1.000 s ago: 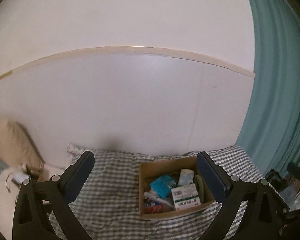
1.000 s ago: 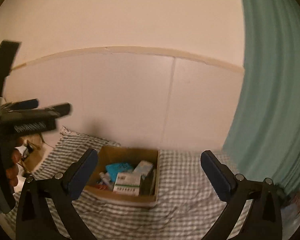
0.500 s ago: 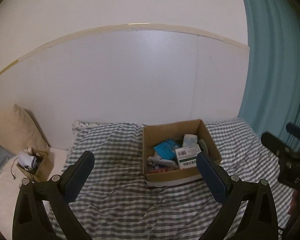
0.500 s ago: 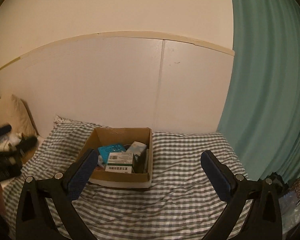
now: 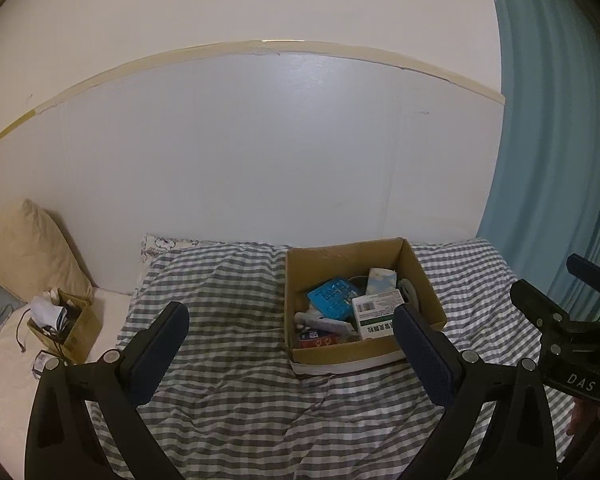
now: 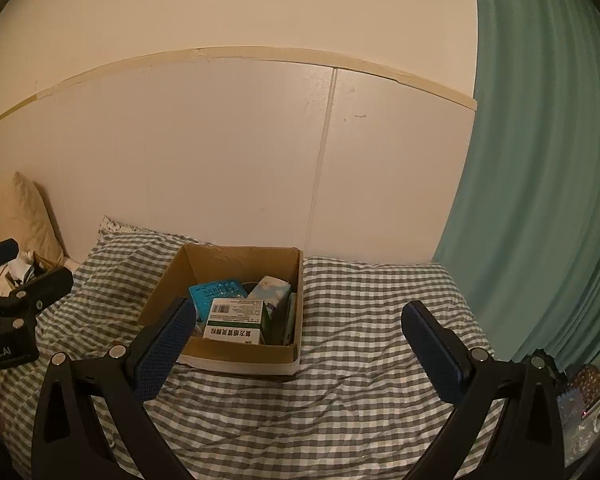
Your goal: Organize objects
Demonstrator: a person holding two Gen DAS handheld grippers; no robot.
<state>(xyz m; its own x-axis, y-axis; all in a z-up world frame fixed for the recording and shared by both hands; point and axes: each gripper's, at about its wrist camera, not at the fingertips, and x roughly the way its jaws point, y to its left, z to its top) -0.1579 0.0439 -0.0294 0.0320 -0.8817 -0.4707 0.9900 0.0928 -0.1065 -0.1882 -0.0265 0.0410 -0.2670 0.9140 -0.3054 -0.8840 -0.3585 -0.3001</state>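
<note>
Bedroom: white panelled wall [image 5: 260, 152] behind, teal curtain [image 6: 540, 160] on the right, bed under a grey-and-white checked bedspread [image 5: 228, 312]. Over the last second both wrist views have tilted down from mostly wall to mostly bed, so the open cardboard box [image 5: 420, 276] now sits higher and larger in frame, roughly centre in both views; from half a second ago the change is small, so the approach looks to be settling. The box rests on the bedspread near the wall and holds a white-and-green medicine carton [image 6: 236, 318], a blue packet [image 5: 334, 298], a pale blue-and-white carton [image 6: 270, 290] and a red-labelled item [image 5: 318, 338] at its near corner; other bits are too small to tell. Left gripper [image 5: 290, 356] is released, jaws spread wide, nothing between them, held over the bedspread just short of the box. Right gripper [image 6: 300, 348] is likewise spread and empty, on the box's right-hand side. Each gripper shows at the edge of the other's view. To the far left, a cream pillow [image 5: 28, 248] and a smaller cardboard box [image 5: 80, 328] with cables and cloth inside. Judgement: sorting not started, nothing picked; both tools are now lined up on the box, likely first reach goes into it.
</note>
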